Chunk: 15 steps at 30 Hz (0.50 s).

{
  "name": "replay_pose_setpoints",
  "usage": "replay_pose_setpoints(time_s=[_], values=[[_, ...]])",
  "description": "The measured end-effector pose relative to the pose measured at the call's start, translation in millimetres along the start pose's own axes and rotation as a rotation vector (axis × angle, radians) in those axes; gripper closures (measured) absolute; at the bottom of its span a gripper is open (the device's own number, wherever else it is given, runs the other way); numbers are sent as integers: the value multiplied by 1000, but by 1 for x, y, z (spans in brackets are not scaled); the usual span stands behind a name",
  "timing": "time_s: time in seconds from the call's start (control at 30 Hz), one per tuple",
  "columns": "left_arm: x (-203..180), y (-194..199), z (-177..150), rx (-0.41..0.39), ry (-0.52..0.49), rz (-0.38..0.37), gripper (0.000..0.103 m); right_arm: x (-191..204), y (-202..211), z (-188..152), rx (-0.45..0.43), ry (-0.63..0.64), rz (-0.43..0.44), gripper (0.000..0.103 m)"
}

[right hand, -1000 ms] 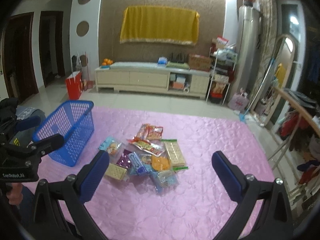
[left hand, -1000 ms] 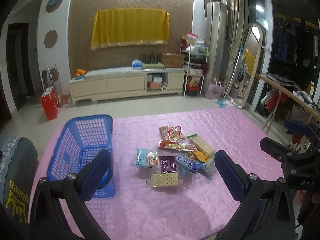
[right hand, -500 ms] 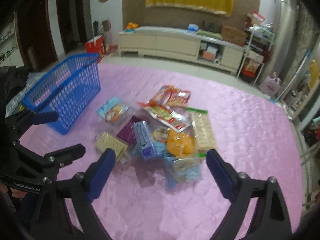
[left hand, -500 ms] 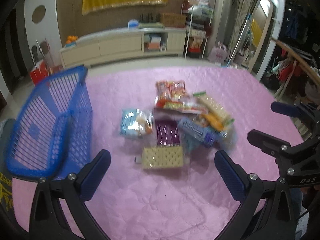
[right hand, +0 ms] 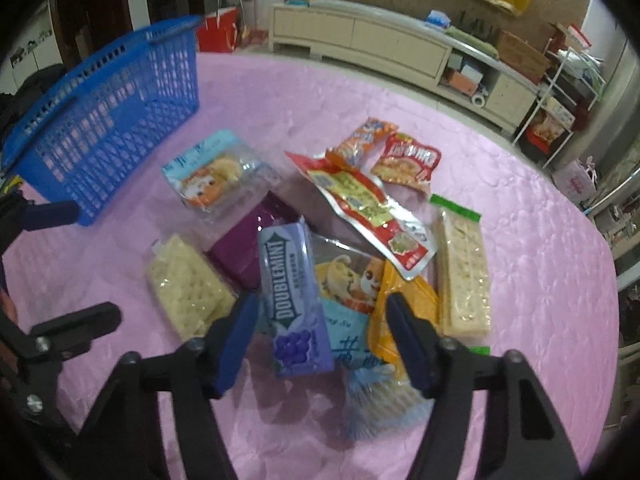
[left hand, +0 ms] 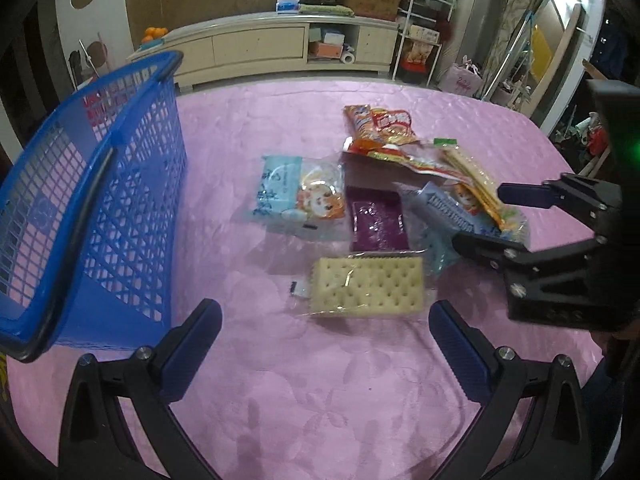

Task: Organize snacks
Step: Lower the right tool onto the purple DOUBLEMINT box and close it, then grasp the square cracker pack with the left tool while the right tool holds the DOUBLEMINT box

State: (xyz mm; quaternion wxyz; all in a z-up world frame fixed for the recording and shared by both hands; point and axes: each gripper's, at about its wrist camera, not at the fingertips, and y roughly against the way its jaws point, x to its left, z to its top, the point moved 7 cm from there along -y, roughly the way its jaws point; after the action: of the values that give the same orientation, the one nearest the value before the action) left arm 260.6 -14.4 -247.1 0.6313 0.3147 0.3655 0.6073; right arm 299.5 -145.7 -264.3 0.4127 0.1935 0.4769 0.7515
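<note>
A pile of snack packets lies on the pink tablecloth [left hand: 320, 400]. A cracker pack [left hand: 366, 286] lies nearest my open, empty left gripper [left hand: 324, 330], a little beyond its fingertips. A purple pack [left hand: 376, 222] and a light-blue cake pack [left hand: 298, 194] lie further off. My right gripper [right hand: 322, 314] is open, its jaws either side of the purple Doublemint pack [right hand: 292, 292], not closed on it. It also shows in the left wrist view [left hand: 494, 220]. The blue basket [left hand: 96, 200] stands at the left; it also shows in the right wrist view [right hand: 104, 116].
Red snack bags [right hand: 360, 184], a long cracker pack [right hand: 464, 276] and an orange pack [right hand: 404, 308] lie in the pile. Beyond the table's far edge stand a low cream cabinet [left hand: 264, 48] and shelves [left hand: 420, 40].
Both grippers have dropped and moved in toward the pile. The right gripper's jaws have narrowed and now straddle the Doublemint pack. The left gripper now faces the cracker pack.
</note>
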Motion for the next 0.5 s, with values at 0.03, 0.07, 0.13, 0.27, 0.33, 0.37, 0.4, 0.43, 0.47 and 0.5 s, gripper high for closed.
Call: replay_pose_setpoints(time_s=[0.03, 0.07, 0.13, 0.27, 0.33, 0.37, 0.4, 0.43, 0.47, 0.5], values=[[2, -2, -1, 3, 4, 3, 0, 0, -1, 0, 1, -2, -3, 38], [4, -2, -1, 8, 10, 3, 0, 0, -1, 0, -2, 0, -8, 39], [8, -4, -3, 18, 39, -8, 0, 2, 1, 0, -15, 7, -11, 44], [8, -7, -4, 27, 67, -37, 0, -1, 5, -2, -23, -26, 11, 68], [4, -7, -5, 36, 57, -48, 0, -5, 8, -5, -26, -68, 28, 68], [1, -7, -6, 41, 46, -53, 0, -7, 9, -6, -30, -88, 36, 68], [-3, -7, -6, 48, 31, -60, 0, -10, 13, -9, -38, -111, 43, 68], [-5, -7, -7, 54, 17, -60, 0, -12, 14, -9, -42, -121, 44, 68], [-7, -8, -6, 53, 9, -58, 0, -14, 17, -12, -48, -135, 45, 68], [-10, -8, -5, 50, -1, -61, 0, -15, 19, -14, -52, -145, 49, 68]])
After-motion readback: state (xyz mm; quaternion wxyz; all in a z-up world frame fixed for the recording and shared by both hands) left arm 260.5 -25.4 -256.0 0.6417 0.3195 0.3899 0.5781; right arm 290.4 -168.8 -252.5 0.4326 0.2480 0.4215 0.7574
